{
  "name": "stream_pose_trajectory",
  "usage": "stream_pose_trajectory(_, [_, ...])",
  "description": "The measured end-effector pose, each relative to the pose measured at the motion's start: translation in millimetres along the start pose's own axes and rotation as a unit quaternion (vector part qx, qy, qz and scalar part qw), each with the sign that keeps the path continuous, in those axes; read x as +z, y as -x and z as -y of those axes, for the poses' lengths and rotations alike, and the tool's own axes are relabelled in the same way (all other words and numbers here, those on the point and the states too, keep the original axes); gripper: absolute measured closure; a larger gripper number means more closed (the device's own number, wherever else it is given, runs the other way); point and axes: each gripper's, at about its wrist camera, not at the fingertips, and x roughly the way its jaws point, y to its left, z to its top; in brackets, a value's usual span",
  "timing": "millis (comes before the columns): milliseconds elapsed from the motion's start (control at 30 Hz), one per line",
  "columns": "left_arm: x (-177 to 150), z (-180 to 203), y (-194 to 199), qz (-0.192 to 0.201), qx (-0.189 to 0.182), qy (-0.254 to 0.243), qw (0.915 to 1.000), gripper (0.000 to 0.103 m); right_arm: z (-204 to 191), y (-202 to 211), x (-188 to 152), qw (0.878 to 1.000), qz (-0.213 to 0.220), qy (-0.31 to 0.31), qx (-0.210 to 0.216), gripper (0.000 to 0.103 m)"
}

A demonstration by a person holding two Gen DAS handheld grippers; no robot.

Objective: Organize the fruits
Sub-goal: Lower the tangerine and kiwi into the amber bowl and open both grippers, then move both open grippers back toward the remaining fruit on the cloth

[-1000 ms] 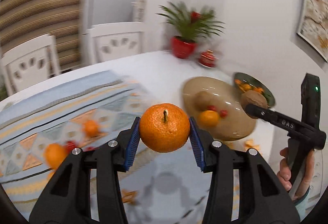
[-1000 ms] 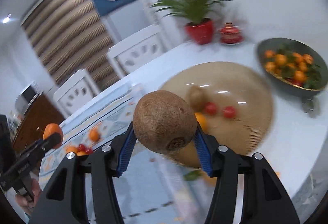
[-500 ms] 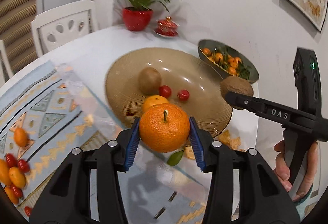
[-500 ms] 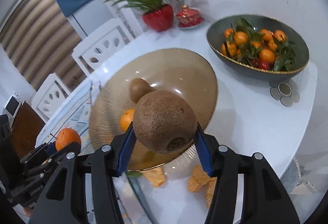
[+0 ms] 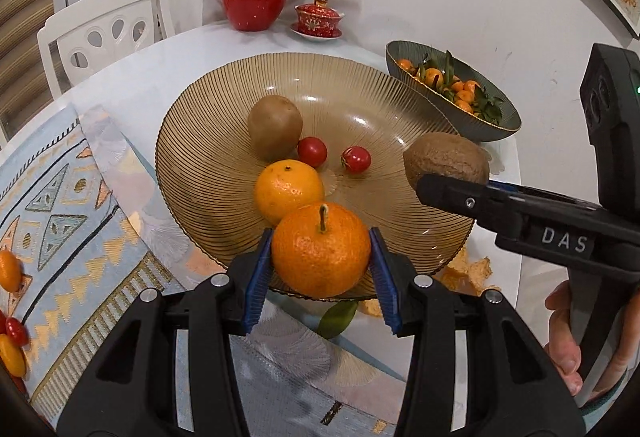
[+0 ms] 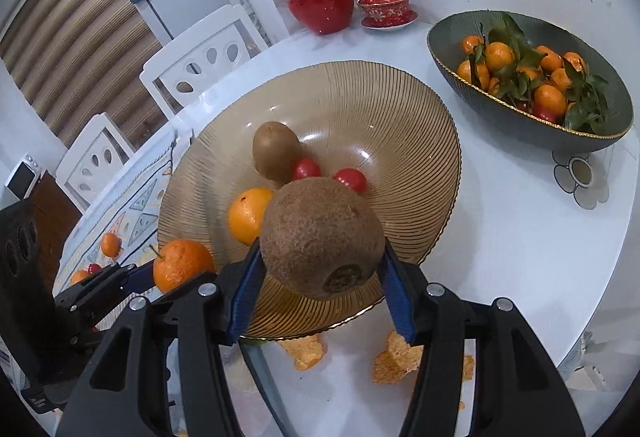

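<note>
A round white table (image 5: 160,69) stands in a bright room, with white chairs (image 5: 108,29) behind it, a green plant in a red pot (image 5: 256,1) and a small red lidded cup (image 5: 318,19) near the wall. A patterned blue cloth (image 5: 68,221) covers the left part of the table.

Compared with one second ago, both grippers have come from over the cloth to the ribbed amber glass bowl (image 5: 208,173), and the view is now sharp (before it was blurred by motion). The bowl now fills the middle of both views, and the dark green bowl of small mandarins with leaves (image 6: 532,77) is closer.

The left gripper (image 5: 320,265) is clamped on a round orange mandarin with a short stem (image 5: 320,257), its blue pads (image 5: 256,277) pressing both sides; the fruit hangs over the near rim of the amber bowl. The right gripper (image 6: 320,265) is closed around a brown fuzzy kiwi (image 6: 322,237), dry end toward the camera, over the near right side of the same bowl.

Inside the amber bowl lie a smoother greenish-brown kiwi (image 5: 275,127), two red cherry tomatoes (image 5: 312,151) and a second orange mandarin (image 5: 289,191), close together near the centre. Pieces of orange peel (image 6: 306,351) lie on the table just beside the bowl's near rim. More small orange and red fruits (image 5: 10,271) rest on the cloth at the far left. A hand (image 5: 580,341) grips the right tool's handle.
</note>
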Motion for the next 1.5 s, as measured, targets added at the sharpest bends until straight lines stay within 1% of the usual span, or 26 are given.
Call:
stream_pose_trajectory(133, [0.0,0.8,-0.7,-0.001,0.001,-0.003,1.0,0.057,-0.4,-0.9,0.3,1.0,-0.002,0.003,-0.003,0.049])
stream_pose_trajectory(167, [0.3,-0.4,0.3,0.0,-0.002,0.001,1.0,0.054,-0.5,-1.4,0.6,1.0,-0.003,0.001,-0.001,0.047])
stream_pose_trajectory(200, [0.9,-1.9,2.4,0.004,-0.004,0.007,1.0,0.049,0.1,-1.1,1.0,1.0,-0.004,-0.002,0.005,0.043])
stream_pose_trajectory(233, [1.1,-2.9,4.3,0.006,-0.004,0.01,0.9999,0.035,1.8,0.3,1.9,1.0,-0.006,-0.011,0.019,0.04])
stream_pose_trajectory(267, [0.9,-2.5,7.9,0.013,-0.003,0.01,0.9999,0.034,2.6,2.3,2.4,1.0,-0.005,-0.015,0.025,0.039])
stream_pose_trajectory(367, [-0.8,-0.6,21.4,0.025,0.01,-0.008,0.9996,0.034,-0.9,17.6,4.5,1.0,0.015,-0.009,0.023,0.039])
stream_pose_trajectory(467, [-3.5,-10.0,35.0,0.034,0.012,0.004,0.9993,0.034,-4.8,29.8,6.1,0.999,0.028,-0.011,0.032,0.039])
stream_pose_trajectory(533, [-6.8,-17.9,44.3,0.041,0.016,0.014,0.999,0.033,-9.2,36.0,5.5,0.999,0.033,-0.007,0.031,0.039])
stream_pose_trajectory(700, [-19.9,-37.6,69.4,0.054,0.029,0.03,0.9977,0.033,-28.7,42.7,0.6,0.999,0.032,0.005,0.038,0.038])
stream_pose_trajectory(900, [-32.3,-59.4,103.7,0.075,0.045,0.048,0.995,0.033,-65.1,51.9,-5.4,0.998,0.033,0.033,0.051,0.038])
stream_pose_trajectory(1033, [-43.4,-72.0,134.4,0.096,0.065,0.048,0.9921,0.033,-94.8,57.8,-11.3,0.996,0.036,0.057,0.061,0.037])
stream_pose_trajectory(1100, [-49.5,-80.1,149.6,0.107,0.077,0.05,0.99,0.033,-113.5,59.3,-14.7,0.995,0.036,0.071,0.067,0.035])
stream_pose_trajectory(1167, [-57.9,-89.5,165.2,0.117,0.091,0.054,0.9875,0.029,-131.9,58.6,-19.1,0.993,0.034,0.087,0.072,0.034])
stream_pose_trajectory(1300, [-77.8,-114.8,195.2,0.135,0.104,0.075,0.9825,0.028,-167.8,52.5,-29.5,0.989,0.026,0.119,0.085,0.034])
stream_pose_trajectory(1400, [-93.7,-139.9,217.1,0.147,0.123,0.096,0.9768,0.028,-197.4,40.8,-38.0,0.985,0.014,0.141,0.096,0.034])
stream_pose_trajectory(1500, [-111.2,-173.1,239.5,0.16,0.141,0.129,0.9685,0.028,-227.5,28.0,-48.4,0.98,0.004,0.17,0.103,0.034])
